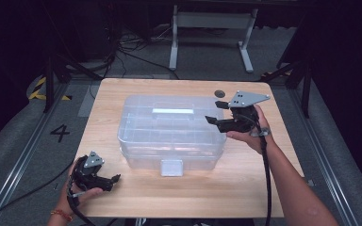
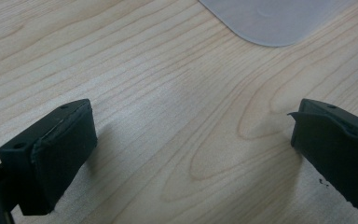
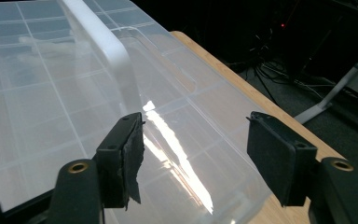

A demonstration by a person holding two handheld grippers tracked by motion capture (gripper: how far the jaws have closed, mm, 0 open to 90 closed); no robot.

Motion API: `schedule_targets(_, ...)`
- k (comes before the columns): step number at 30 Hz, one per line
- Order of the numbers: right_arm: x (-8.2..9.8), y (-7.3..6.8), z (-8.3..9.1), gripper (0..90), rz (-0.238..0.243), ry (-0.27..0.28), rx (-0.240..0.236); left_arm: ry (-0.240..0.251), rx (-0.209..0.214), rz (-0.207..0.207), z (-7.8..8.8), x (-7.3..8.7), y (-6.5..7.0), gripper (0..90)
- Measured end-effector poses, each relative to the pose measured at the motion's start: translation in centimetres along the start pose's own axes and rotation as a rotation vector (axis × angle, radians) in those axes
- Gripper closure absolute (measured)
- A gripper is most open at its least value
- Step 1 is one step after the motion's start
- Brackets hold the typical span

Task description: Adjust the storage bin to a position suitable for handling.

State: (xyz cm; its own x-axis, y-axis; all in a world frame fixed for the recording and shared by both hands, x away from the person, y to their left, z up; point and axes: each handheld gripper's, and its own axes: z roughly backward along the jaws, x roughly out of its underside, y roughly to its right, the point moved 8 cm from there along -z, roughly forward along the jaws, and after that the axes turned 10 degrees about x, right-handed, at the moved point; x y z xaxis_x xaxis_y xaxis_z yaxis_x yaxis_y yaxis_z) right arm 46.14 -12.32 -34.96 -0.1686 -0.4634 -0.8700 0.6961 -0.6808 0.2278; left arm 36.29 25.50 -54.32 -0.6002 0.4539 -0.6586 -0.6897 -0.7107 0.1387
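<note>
Hands hold a two-jaw gripper each over a light wooden table [image 1: 245, 188], seen from above and behind the person. A clear plastic storage box [image 1: 169, 132] sits in the middle of the table, its lid on, with a white handle [image 1: 172, 112] along the top and a grey latch [image 1: 171, 167] on the near side.

The right hand [image 1: 252, 134] is raised beside the right end of the box, forearm reaching in from the lower right corner, wrist bent so the right gripper [image 1: 217, 112] points left, towards the box. Its jaws stand apart, with nothing between them. In the right gripper view they hover above the lid's right end, near its rounded corner, not touching the plastic; the white handle runs away just past the left jaw.

The left hand [image 1: 82, 190] rests low at the table's near left corner, well apart from the box. The left gripper [image 1: 111, 181] lies close to the wood and points right, along the table's near edge. In the left gripper view its jaws are spread wide over bare wood, holding nothing, with the grey latch showing at the top edge.
</note>
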Motion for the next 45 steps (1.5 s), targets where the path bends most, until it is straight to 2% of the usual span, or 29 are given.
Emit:
schedule_targets(8,-0.8,-1.6,-1.1,38.3,0.033,-0.013,-0.036,0.001,-0.003,-0.003,0.0,0.0,0.0,0.5)
schedule_targets(11,-0.9,-2.1,-1.6,38.3,0.051,-0.024,-0.033,0.0,0.001,0.001,0.0,0.0,0.0,0.5)
schedule_targets(19,-1.2,-2.4,-2.6,38.9,0.06,-0.031,-0.04,0.0,0.0,0.0,0.0,0.0,0.0,0.6)
schedule_targets(24,-1.6,-2.9,-3.4,41.5,0.074,-0.033,-0.07,-0.003,-0.003,0.001,0.0,0.0,0.0,0.6)
schedule_targets(26,-1.7,-3.1,-3.7,44.2,0.076,-0.038,-0.086,-0.003,-0.004,0.001,0.0,0.0,-0.1,0.6)
schedule_targets(29,-1.7,-3.1,-3.8,47.7,0.096,-0.052,-0.075,-0.001,-0.005,0.003,0.1,0.0,-0.1,1.1)
schedule_targets(31,-1.8,-3.2,-3.8,53.1,0.108,-0.058,-0.088,0.004,-0.008,0.001,0.1,0.0,-0.1,1.5)
schedule_targets(32,-1.9,-3.5,-3.8,57.6,0.129,-0.065,-0.084,0.001,-0.009,0.001,0.2,0.1,-0.2,2.1)
schedule_targets(33,-1.9,-3.5,-3.8,57.6,0.129,-0.065,-0.084,0.001,-0.009,0.001,0.2,0.1,-0.2,2.2)
schedule_targets(34,-2.0,-3.7,-3.8,60.4,0.154,-0.071,-0.081,0.002,-0.009,0.001,0.2,0.0,-0.1,2.3)
schedule_targets(37,-2.1,-3.8,-3.8,63.4,0.162,-0.078,-0.083,0.001,-0.005,0.005,0.2,0.1,-0.1,2.2)
schedule_targets(41,-2.6,-4.3,-3.6,73.0,0.172,-0.05,-0.089,0.002,-0.009,0.004,0.1,0.0,-0.1,2.3)
schedule_targets(42,-3.0,-4.5,-3.5,73.3,0.17,-0.036,-0.1,0.006,-0.01,0.006,0.1,0.0,-0.1,2.2)
schedule_targets(45,-3.2,-4.7,-3.7,73.2,0.187,-0.052,-0.084,0.008,-0.01,0.01,0.1,0.0,-0.1,2.2)
